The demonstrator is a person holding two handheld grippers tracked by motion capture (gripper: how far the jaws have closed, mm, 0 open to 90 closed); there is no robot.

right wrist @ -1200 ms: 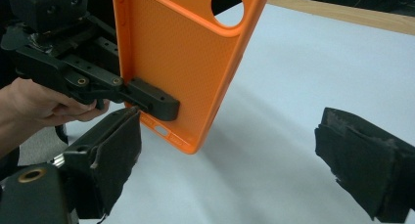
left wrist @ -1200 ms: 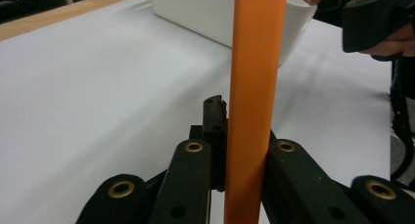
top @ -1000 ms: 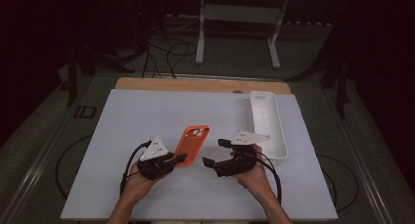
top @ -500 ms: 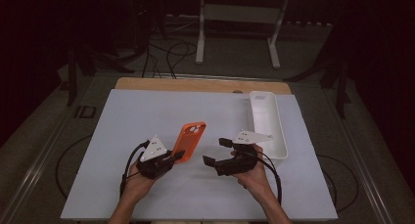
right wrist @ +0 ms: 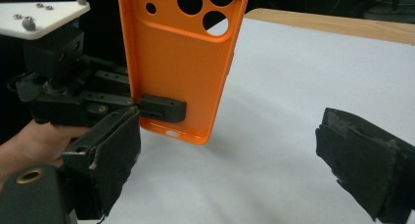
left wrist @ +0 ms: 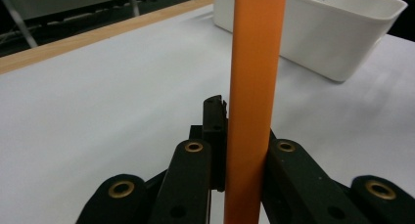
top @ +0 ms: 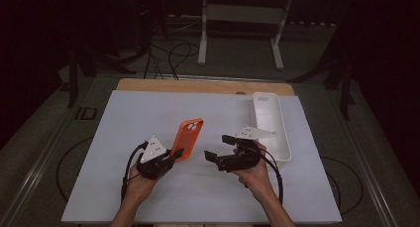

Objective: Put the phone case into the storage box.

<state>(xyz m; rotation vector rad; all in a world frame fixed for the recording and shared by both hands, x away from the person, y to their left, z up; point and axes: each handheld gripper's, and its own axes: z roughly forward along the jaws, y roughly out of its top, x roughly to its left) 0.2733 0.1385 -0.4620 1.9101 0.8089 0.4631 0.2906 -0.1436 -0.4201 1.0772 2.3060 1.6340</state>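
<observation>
Jaws of the left gripper (top: 174, 154) are pinching the bottom edge of the orange phone case (top: 188, 138), holding it upright above the white worktop (top: 124, 118), left of centre. Jaws of the right gripper (top: 214, 155) are standing spread, facing the case from the right without touching it. A handover or two-handed grasp seems to be underway, judging by the pose. Next, the right gripper probably needs to be closing in on the case's free side edge, squarely, before the left one lets go. Farther right, the white tray (top: 270, 123) is sitting on the worktop.
</observation>
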